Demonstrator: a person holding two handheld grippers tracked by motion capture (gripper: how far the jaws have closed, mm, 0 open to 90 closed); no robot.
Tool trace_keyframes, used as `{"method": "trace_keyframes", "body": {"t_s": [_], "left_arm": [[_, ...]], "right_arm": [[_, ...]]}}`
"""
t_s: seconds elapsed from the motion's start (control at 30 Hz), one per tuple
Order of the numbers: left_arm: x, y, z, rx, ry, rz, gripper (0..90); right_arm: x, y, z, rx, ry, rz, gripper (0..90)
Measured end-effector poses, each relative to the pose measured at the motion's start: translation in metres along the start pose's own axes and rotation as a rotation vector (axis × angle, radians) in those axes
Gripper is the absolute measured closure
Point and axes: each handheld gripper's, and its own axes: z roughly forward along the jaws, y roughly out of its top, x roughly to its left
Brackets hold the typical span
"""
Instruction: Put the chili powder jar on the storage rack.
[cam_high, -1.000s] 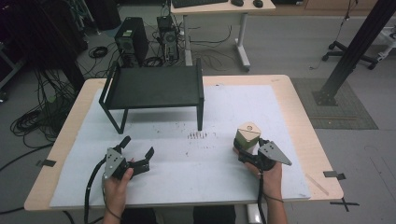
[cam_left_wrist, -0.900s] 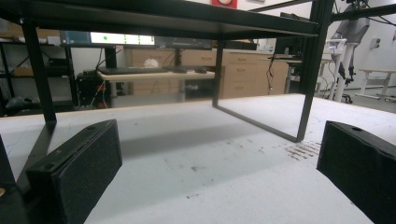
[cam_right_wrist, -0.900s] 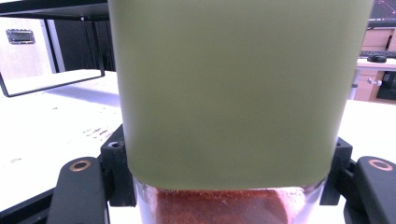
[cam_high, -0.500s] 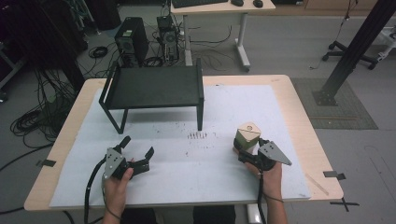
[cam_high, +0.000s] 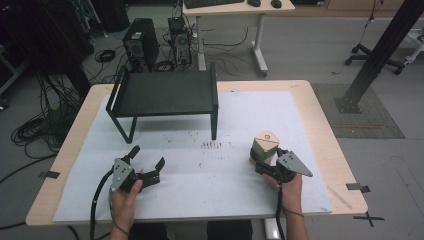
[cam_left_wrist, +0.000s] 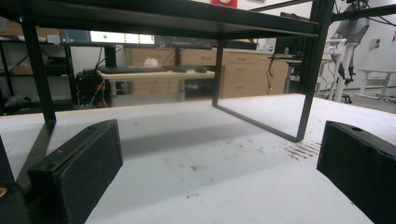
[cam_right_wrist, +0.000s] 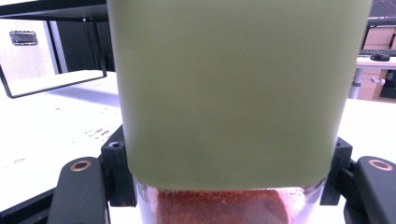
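Note:
A jar with an olive-green band and a pale wooden lid stands on the white mat, right of centre. My right gripper is shut on it, one jaw on each side. In the right gripper view the jar looms close, with reddish-brown powder behind clear glass at its base and the right gripper clamped around it. My left gripper rests on the mat at the front left, open with nothing between its jaws. Seen from the left gripper view, the left gripper stands wide apart over bare mat.
A black metal rack stands at the back left of the table, its legs ahead of the left gripper. A patch of small dark marks lies on the mat in front of it. Cables and computers sit on the floor beyond.

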Motion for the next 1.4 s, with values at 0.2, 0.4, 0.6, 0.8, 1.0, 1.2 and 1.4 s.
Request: {"method": "trace_keyframes", "body": {"t_s": [0.2, 0.4, 0.6, 0.8, 1.0, 1.2, 1.4], "left_arm": [[0.0, 0.0, 0.0, 0.001, 0.0, 0.0, 0.4], [0.0, 0.0, 0.0, 0.001, 0.0, -0.001, 0.4], [0.0, 0.0, 0.0, 0.0, 0.0, -0.001, 0.4], [0.0, 0.0, 0.0, 0.0, 0.0, 0.0, 0.4], [0.0, 0.0, 0.0, 0.0, 0.0, 0.001, 0.4], [0.0, 0.0, 0.0, -0.001, -0.001, 0.001, 0.4], [0.0, 0.0, 0.0, 0.0, -0.002, -0.001, 0.4]], "right_arm": [[-0.001, 0.001, 0.0, 0.005, 0.01, -0.003, 29.7], [-0.001, 0.002, 0.0, 0.019, 0.014, -0.002, 29.7], [0.0, 0.005, 0.0, 0.024, 0.034, 0.016, 29.7], [0.009, 0.014, 0.002, 0.011, 0.069, 0.012, 29.7], [0.015, 0.023, 0.004, 0.0, 0.097, 0.012, 29.7], [0.026, 0.032, 0.009, -0.008, 0.136, 0.008, 29.7], [0.038, 0.041, 0.016, -0.011, 0.179, 0.005, 29.6]]}}
